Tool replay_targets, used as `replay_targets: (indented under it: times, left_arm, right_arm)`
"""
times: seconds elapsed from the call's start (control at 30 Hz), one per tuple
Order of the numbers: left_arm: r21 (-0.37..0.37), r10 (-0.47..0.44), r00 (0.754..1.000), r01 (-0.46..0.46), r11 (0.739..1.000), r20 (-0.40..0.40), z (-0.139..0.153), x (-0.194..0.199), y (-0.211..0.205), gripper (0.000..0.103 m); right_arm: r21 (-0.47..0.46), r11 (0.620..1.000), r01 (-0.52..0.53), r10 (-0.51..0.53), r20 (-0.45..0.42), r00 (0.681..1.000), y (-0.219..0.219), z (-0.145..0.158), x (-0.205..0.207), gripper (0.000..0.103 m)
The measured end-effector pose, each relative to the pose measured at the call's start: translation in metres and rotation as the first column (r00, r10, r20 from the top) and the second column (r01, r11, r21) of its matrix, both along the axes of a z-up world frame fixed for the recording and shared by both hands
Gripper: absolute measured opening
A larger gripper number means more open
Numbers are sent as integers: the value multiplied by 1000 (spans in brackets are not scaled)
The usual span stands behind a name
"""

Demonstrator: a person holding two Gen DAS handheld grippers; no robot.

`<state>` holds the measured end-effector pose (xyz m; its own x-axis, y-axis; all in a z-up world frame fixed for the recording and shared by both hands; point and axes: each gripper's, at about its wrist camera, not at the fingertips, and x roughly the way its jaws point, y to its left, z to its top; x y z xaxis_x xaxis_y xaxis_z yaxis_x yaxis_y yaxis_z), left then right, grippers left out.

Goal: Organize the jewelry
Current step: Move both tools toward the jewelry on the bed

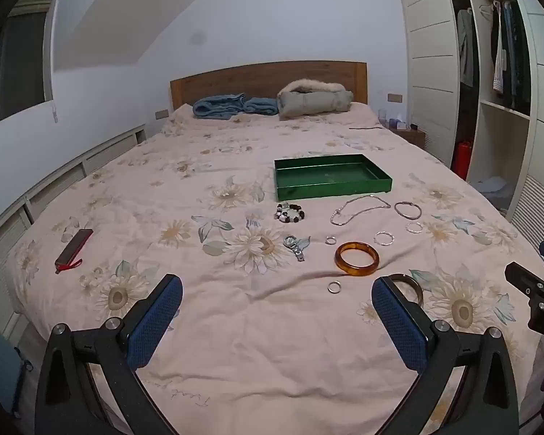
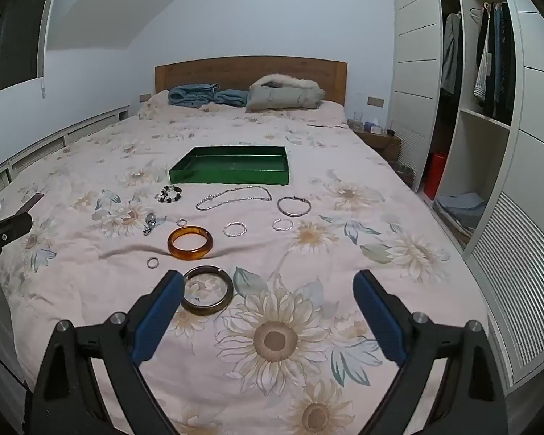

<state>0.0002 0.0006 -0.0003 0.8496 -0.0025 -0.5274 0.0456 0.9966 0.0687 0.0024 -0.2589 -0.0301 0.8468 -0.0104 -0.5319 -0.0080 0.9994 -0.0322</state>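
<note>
Jewelry on bed: two bangles (image 2: 190, 242), one green tray (image 2: 232, 170) empty

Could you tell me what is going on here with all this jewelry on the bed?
A person is about to sort jewelry, one claw in each hand. The left claw and right claw are both open and hold nothing, hovering over the floral bedspread. The green tray is empty. The amber bangle, dark bangle, bead bracelet, chain necklace, watch and small rings lie loose on the bedspread in front of it.
</note>
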Motion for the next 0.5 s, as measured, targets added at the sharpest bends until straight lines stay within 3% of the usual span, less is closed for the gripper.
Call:
replay_targets:
  times: [0.2, 0.5]
  left_arm:
    - [4, 7, 999, -7, 1000, 36, 9, -11, -4, 103]
    - [-16, 53, 997, -52, 999, 58, -6, -3, 0, 103]
  right_arm:
    - [-9, 1000, -1, 1, 3, 1000, 3, 0, -5, 94]
    - [10, 1000, 2, -2, 22, 1000, -3, 3, -12, 94]
